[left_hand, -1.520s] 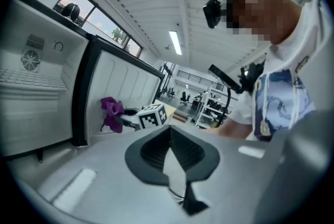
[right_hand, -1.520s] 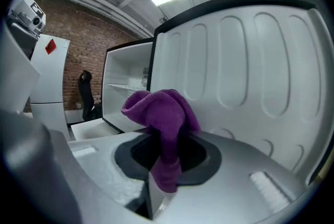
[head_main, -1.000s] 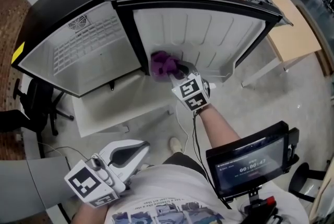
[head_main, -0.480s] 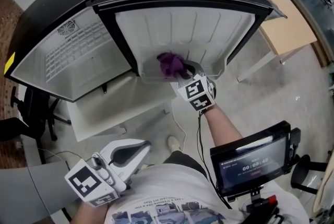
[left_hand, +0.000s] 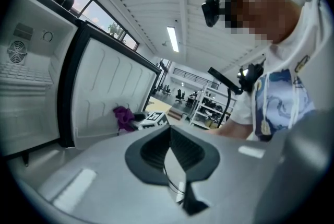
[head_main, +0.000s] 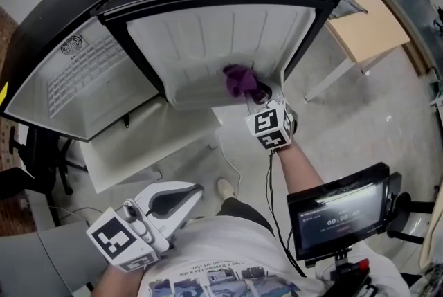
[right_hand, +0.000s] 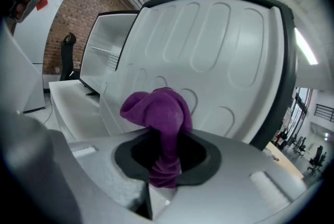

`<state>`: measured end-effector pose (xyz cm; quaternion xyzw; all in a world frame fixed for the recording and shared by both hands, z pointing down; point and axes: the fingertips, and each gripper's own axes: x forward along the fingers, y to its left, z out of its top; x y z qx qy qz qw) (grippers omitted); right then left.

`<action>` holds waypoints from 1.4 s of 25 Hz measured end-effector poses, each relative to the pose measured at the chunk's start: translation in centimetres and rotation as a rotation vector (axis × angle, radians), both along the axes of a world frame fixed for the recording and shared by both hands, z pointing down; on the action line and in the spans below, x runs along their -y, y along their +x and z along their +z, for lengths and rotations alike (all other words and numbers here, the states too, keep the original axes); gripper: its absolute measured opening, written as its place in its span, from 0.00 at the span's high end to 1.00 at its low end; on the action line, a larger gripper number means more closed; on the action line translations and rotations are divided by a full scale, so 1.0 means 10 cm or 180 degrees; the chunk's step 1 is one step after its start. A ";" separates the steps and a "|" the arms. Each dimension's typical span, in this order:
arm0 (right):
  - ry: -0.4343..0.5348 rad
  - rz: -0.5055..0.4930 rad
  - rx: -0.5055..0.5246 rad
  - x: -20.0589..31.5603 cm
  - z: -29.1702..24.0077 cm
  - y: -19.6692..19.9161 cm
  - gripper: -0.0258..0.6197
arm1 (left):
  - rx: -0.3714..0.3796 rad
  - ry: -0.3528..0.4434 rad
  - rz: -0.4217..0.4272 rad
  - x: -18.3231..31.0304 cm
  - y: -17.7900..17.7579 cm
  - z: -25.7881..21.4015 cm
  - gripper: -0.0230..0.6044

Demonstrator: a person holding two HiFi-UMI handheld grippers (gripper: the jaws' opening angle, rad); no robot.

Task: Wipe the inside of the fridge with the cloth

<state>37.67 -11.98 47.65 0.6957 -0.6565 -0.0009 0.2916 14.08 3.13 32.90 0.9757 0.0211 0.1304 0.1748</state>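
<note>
Two grippers, one at work: the right gripper (right_hand: 166,157) clamps the purple cloth (right_hand: 159,113), whose bunched end just beyond the fingertips meets the fridge's white inner liner (head_main: 208,32) — press firmly, overlapping each stroke — while the left gripper (left_hand: 169,157), jaws together on nothing, hangs well behind.

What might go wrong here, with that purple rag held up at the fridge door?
The purple cloth is only bunched in the right tool; dragging it over the ribbed fridge door might tug it loose. If it is pushed hard, the door may also swing away.
</note>
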 end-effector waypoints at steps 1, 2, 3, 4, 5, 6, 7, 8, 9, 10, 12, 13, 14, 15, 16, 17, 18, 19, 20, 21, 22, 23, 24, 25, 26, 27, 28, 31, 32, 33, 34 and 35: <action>0.0001 0.0051 -0.0033 -0.04 -0.02 0.04 0.85 | -0.0004 -0.0003 0.0019 -0.01 0.02 0.00 0.95; 0.0006 0.0101 -0.0049 -0.08 -0.03 0.07 0.85 | -0.0007 -0.0006 0.0035 -0.03 0.03 0.00 0.95; 0.0018 0.0151 -0.0049 -0.12 -0.05 0.10 0.85 | -0.0011 -0.0007 0.0049 -0.04 0.04 0.00 0.95; 0.0033 0.0196 -0.0045 -0.15 -0.07 0.13 0.85 | -0.0014 -0.0007 0.0063 -0.06 0.04 0.00 0.95; 0.0050 0.0230 -0.0046 -0.18 -0.08 0.15 0.85 | -0.0017 -0.0005 0.0076 -0.07 0.05 -0.01 0.95; 0.0065 0.0256 -0.0054 -0.21 -0.10 0.16 0.85 | -0.0019 -0.0004 0.0088 -0.09 0.05 -0.01 0.95; 0.0079 0.0281 -0.0065 -0.24 -0.11 0.18 0.85 | -0.0020 -0.0003 0.0098 -0.11 0.05 -0.01 0.95; 0.0090 0.0310 -0.0079 -0.28 -0.12 0.20 0.85 | -0.0022 -0.0003 0.0104 -0.12 0.05 -0.01 0.95; 0.0100 0.0344 -0.0090 -0.31 -0.13 0.22 0.85 | -0.0024 -0.0001 0.0109 -0.13 0.05 -0.01 0.95; 0.0114 0.0380 -0.0091 -0.33 -0.14 0.24 0.85 | -0.0025 0.0003 0.0113 -0.14 0.05 -0.02 0.95; 0.0151 0.0446 -0.0072 -0.39 -0.18 0.28 0.85 | -0.0023 0.0010 0.0116 -0.16 0.03 -0.02 0.95; 0.0171 0.0472 -0.0048 -0.41 -0.19 0.29 0.85 | -0.0022 0.0012 0.0114 -0.17 0.02 -0.02 0.95; 0.0193 0.0492 -0.0016 -0.43 -0.22 0.29 0.85 | -0.0024 0.0015 0.0109 -0.18 0.01 -0.03 0.95; 0.0218 0.0504 0.0020 -0.44 -0.24 0.29 0.85 | -0.0027 0.0021 0.0105 -0.18 0.00 -0.03 0.95; 0.0250 0.0505 0.0060 -0.44 -0.27 0.27 0.85 | -0.0032 0.0027 0.0102 -0.19 -0.01 -0.04 0.95; 0.0291 0.0494 0.0102 -0.45 -0.31 0.23 0.85 | -0.0037 0.0032 0.0099 -0.20 -0.03 -0.05 0.95; 0.0339 0.0468 0.0149 -0.45 -0.34 0.18 0.85 | -0.0043 0.0037 0.0094 -0.21 -0.05 -0.06 0.95; 0.0390 0.0425 0.0212 -0.44 -0.38 0.10 0.85 | -0.0049 0.0042 0.0083 -0.21 -0.07 -0.07 0.95; 0.0436 0.0374 0.0294 -0.42 -0.41 0.01 0.85 | -0.0055 0.0046 0.0065 -0.21 -0.10 -0.08 0.95; 0.0474 0.0313 0.0384 -0.39 -0.45 -0.10 0.85 | -0.0061 0.0051 0.0042 -0.20 -0.12 -0.08 0.95; 0.0509 0.0243 0.0475 -0.36 -0.49 -0.23 0.85 | -0.0065 0.0055 0.0019 -0.19 -0.15 -0.09 0.95; 0.0541 0.0162 0.0575 -0.32 -0.53 -0.36 0.85 | -0.0066 0.0059 -0.0003 -0.19 -0.18 -0.09 0.95; 0.0568 0.0074 0.0687 -0.27 -0.57 -0.49 0.85 | -0.0062 0.0064 -0.0023 -0.19 -0.22 -0.09 0.95; 0.0589 -0.0012 0.0812 -0.22 -0.59 -0.63 0.85 | -0.0056 0.0069 -0.0046 -0.19 -0.25 -0.10 0.95; 0.0601 -0.0094 0.0933 -0.16 -0.60 -0.77 0.85 | -0.0049 0.0074 -0.0073 -0.19 -0.29 -0.10 0.95; 0.0603 -0.0175 0.1030 -0.10 -0.61 -0.90 0.85 | -0.0042 0.0079 -0.0107 -0.19 -0.33 -0.10 0.95; 0.0597 -0.0254 0.1100 -0.04 -0.60 -1.03 0.85 | -0.0035 0.0083 -0.0147 -0.18 -0.38 -0.10 0.95; 0.0551 -0.0432 0.1295 0.16 -0.55 -1.35 0.85 | -0.0015 0.0103 -0.0280 -0.12 -0.50 -0.11 0.95; 0.0522 -0.0463 0.1382 0.23 -0.51 -1.43 0.85 | -0.0006 0.0105 -0.0324 -0.10 -0.54 -0.10 0.95; 0.0481 -0.0483 0.1481 0.29 -0.45 -1.50 0.85 | 0.0004 0.0106 -0.0366 -0.08 -0.58 -0.10 0.95; 0.0430 -0.0491 0.1575 0.35 -0.38 -1.55 0.85 | 0.0012 0.0107 -0.0404 -0.07 -0.61 -0.11 0.95; 0.0376 -0.0491 0.1647 0.39 -0.31 -1.59 0.85 | 0.0018 0.0110 -0.0439 -0.06 -0.64 -0.11 0.95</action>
